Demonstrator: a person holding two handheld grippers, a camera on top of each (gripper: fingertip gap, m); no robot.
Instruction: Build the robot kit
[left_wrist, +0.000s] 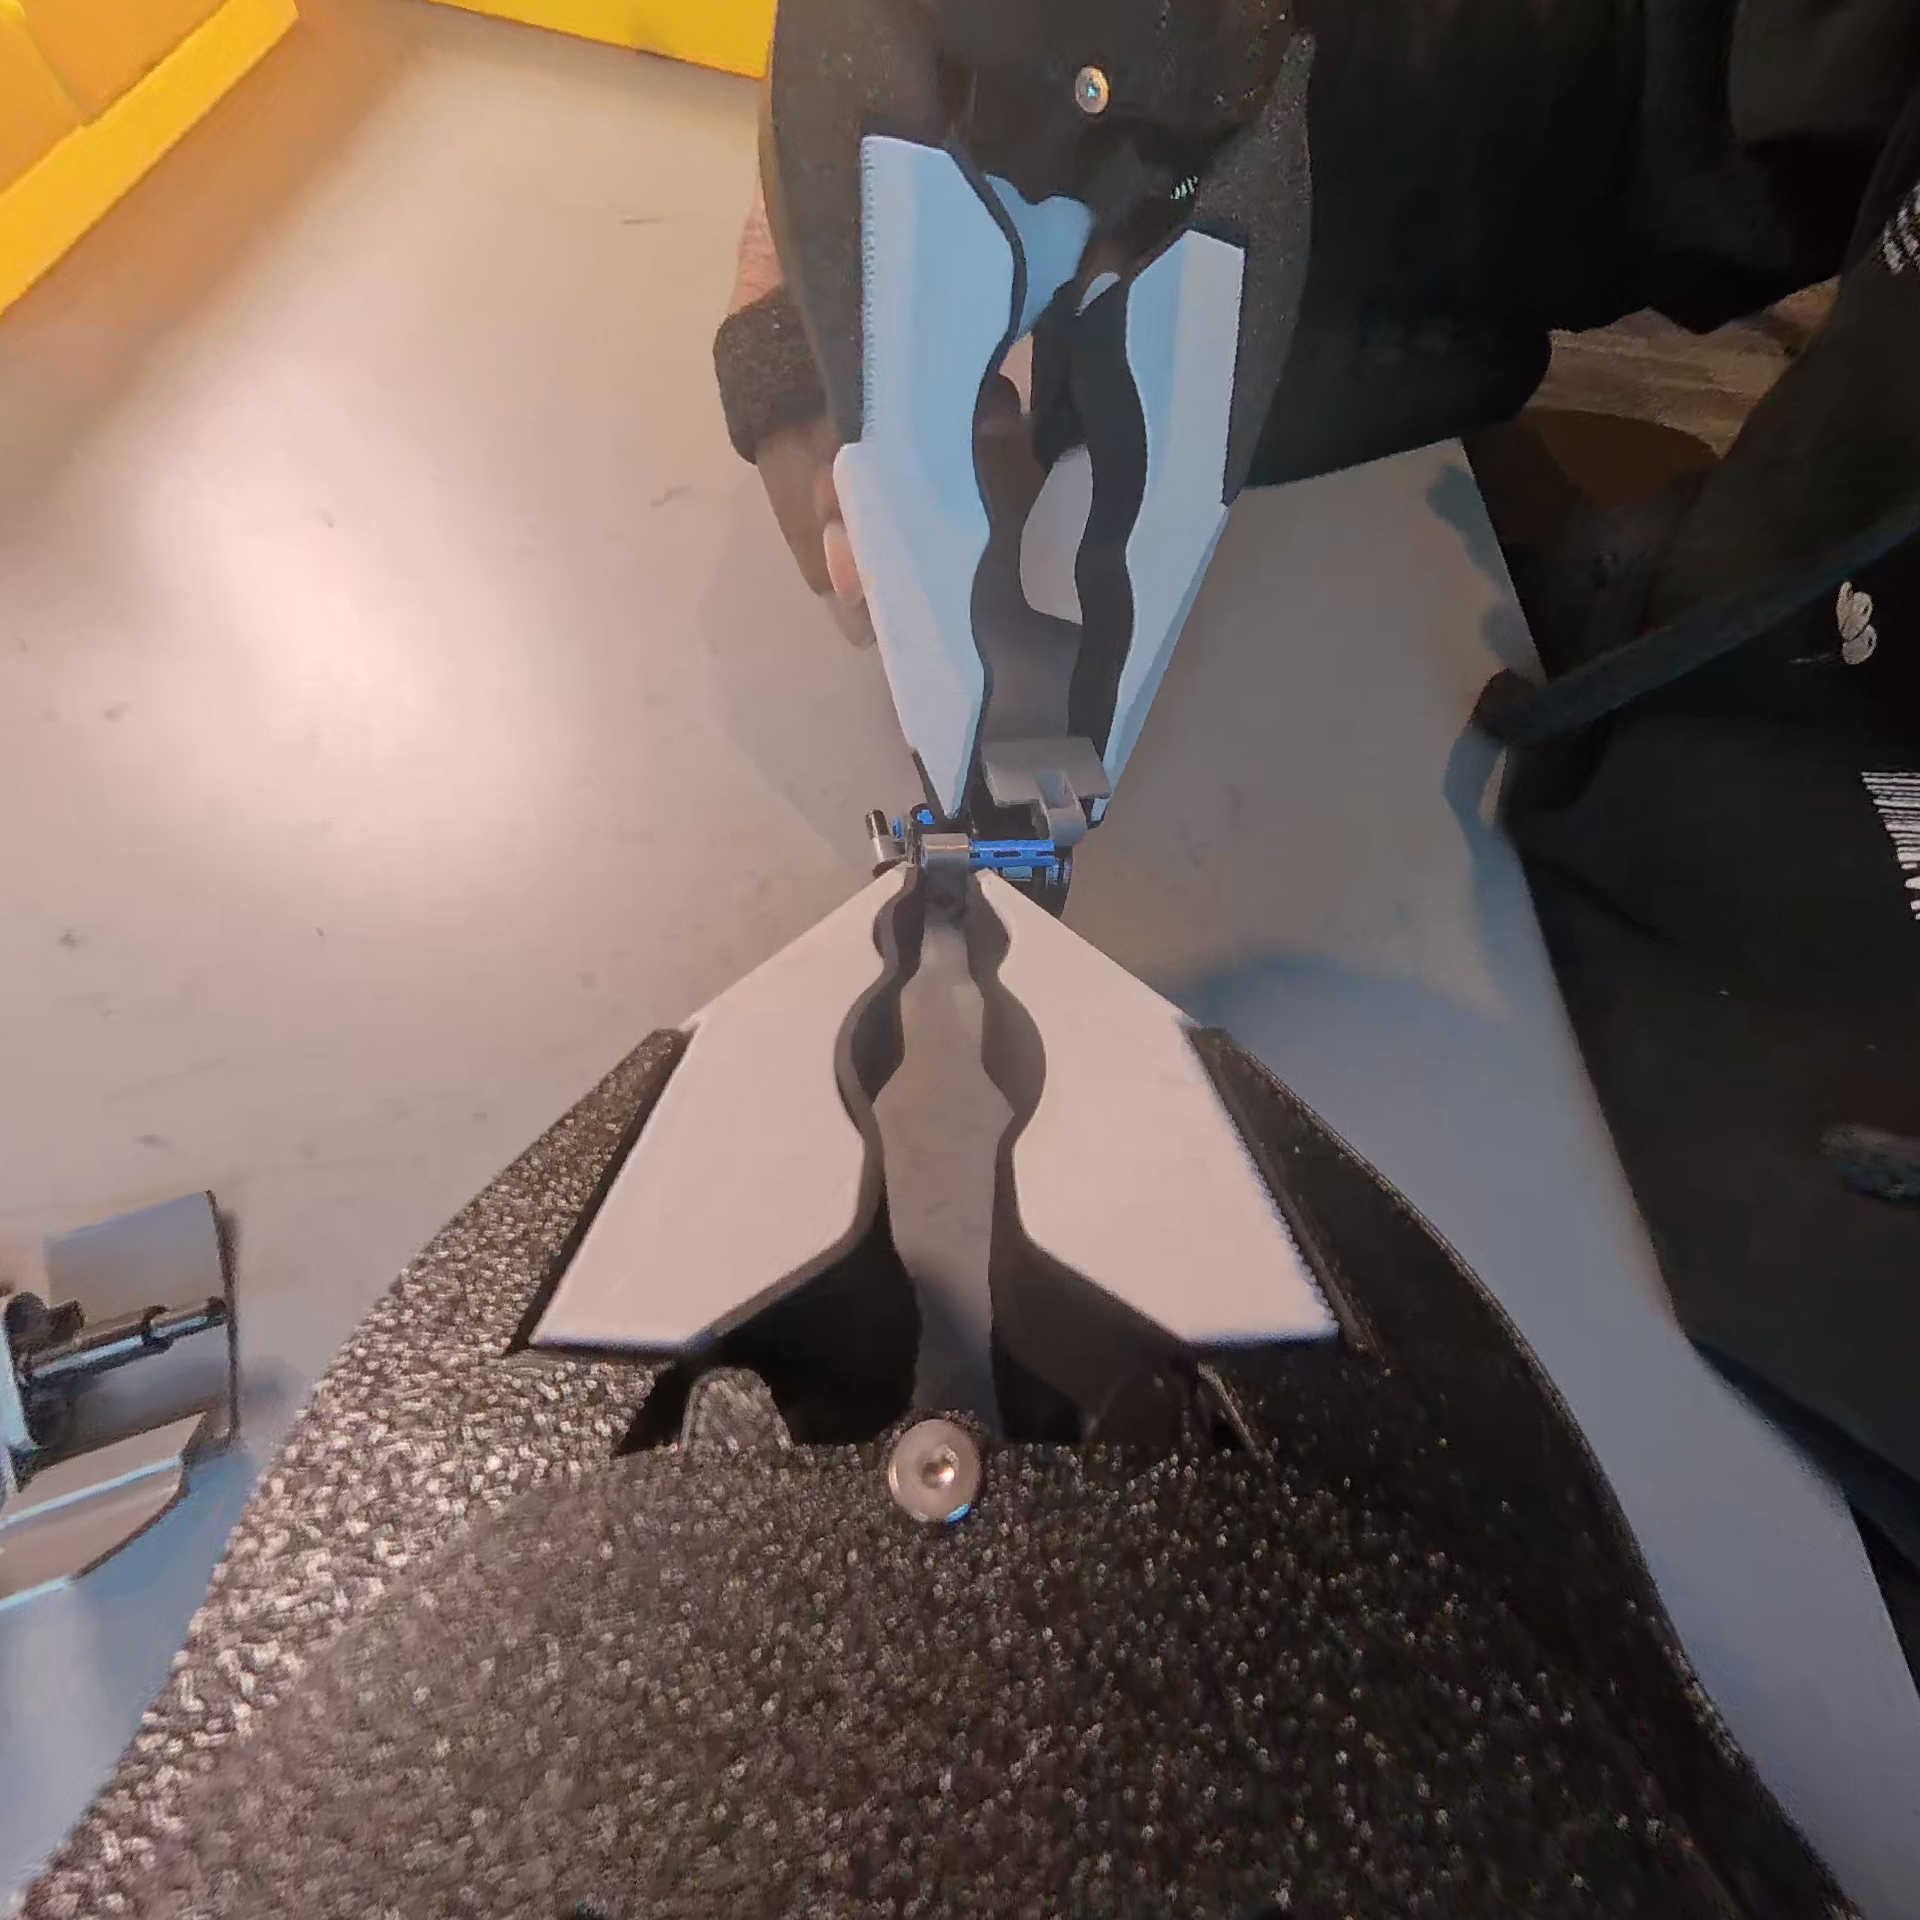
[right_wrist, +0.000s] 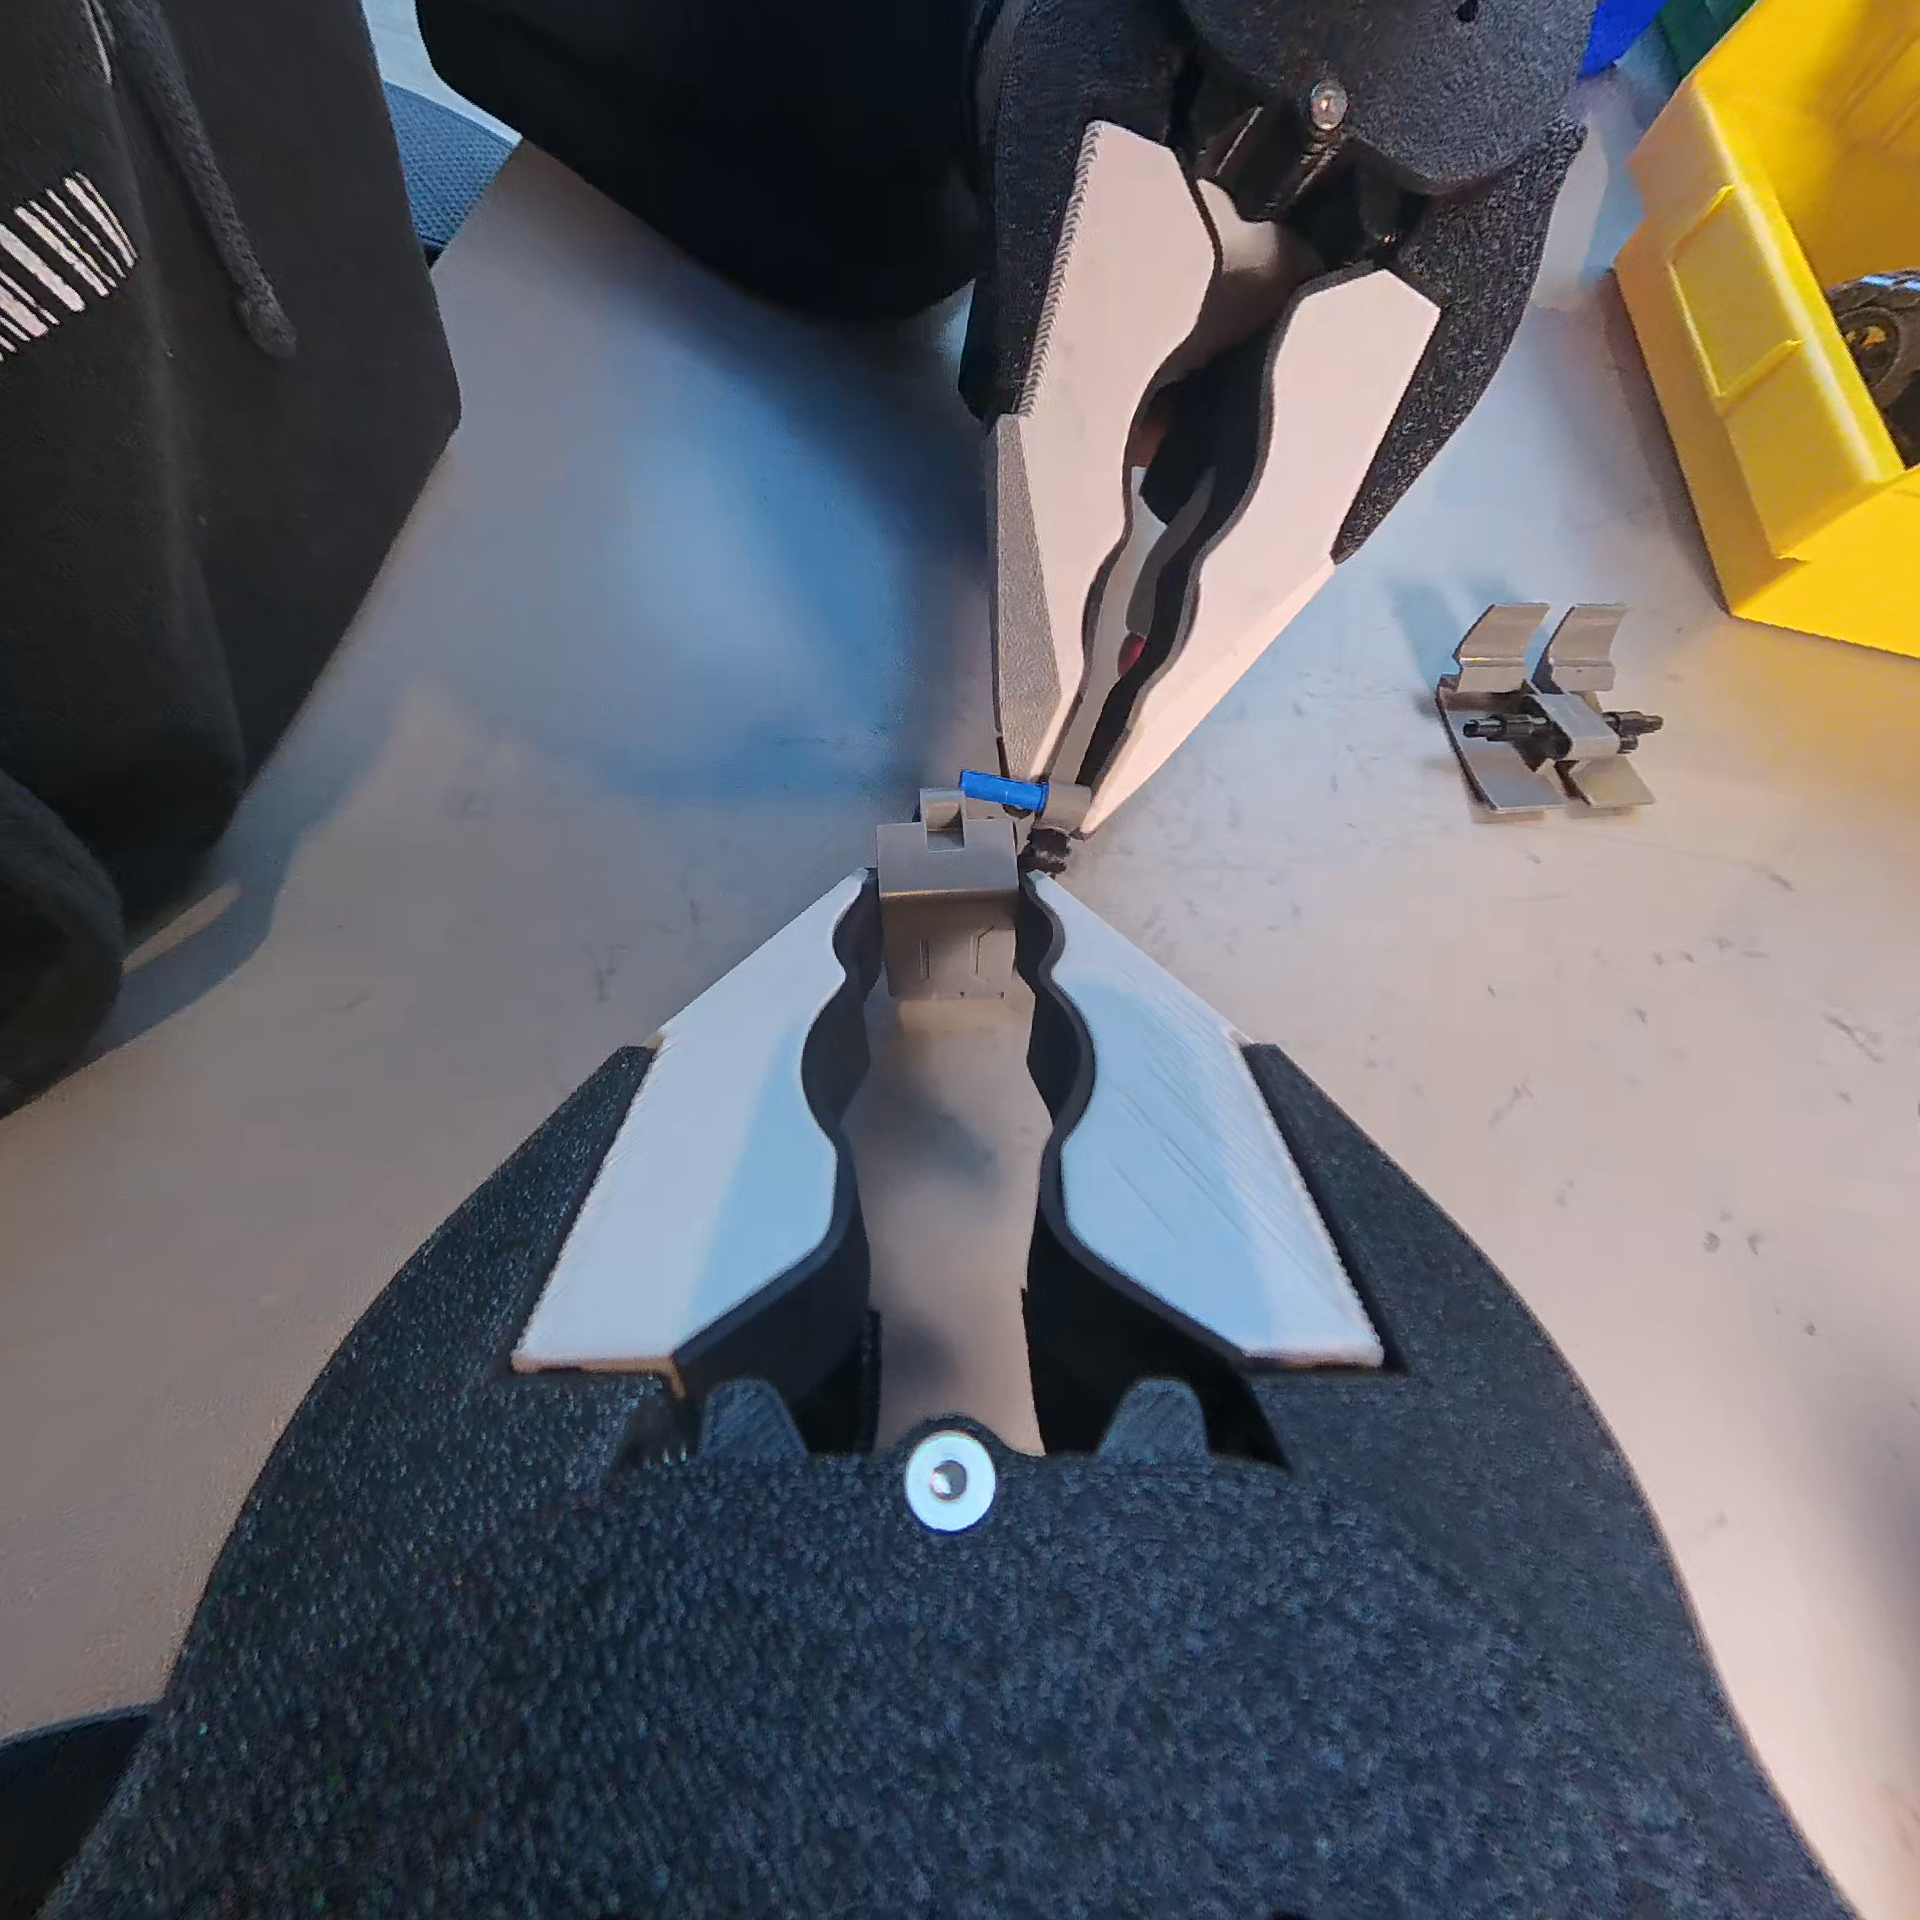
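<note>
My right gripper (right_wrist: 945, 883) is pinching a small grey clip (right_wrist: 943, 914) between its two tips. The clip sits just above the table (right_wrist: 623, 644). A blue pin (right_wrist: 992, 787) runs across the far end of the clip.

My left gripper (left_wrist: 943, 871) comes at the clip from the other side, so the two grippers meet tip to tip. Its tips are squeezed nearly together on something small and dark at the pin end. I cannot tell just what part it grips.

My right camera shows the clip well, with its flat grey face toward me. It also shows a second grey clip (right_wrist: 1548, 717) lying flat on the table, off to the right. A black rod goes through that one. Beyond it is a yellow bin (right_wrist: 1745, 343) with a dark wheel-like thing inside.

My left camera does not show the clip's face. It shows the pin from the side, with a little silver piece (left_wrist: 940, 840) on it. The spare clip (left_wrist: 125, 1351) is at the bottom left edge there, partly cut off. I also see a hand (left_wrist: 821, 499) behind the right gripper, and a black sweater (left_wrist: 1714, 831) on the right.
</note>
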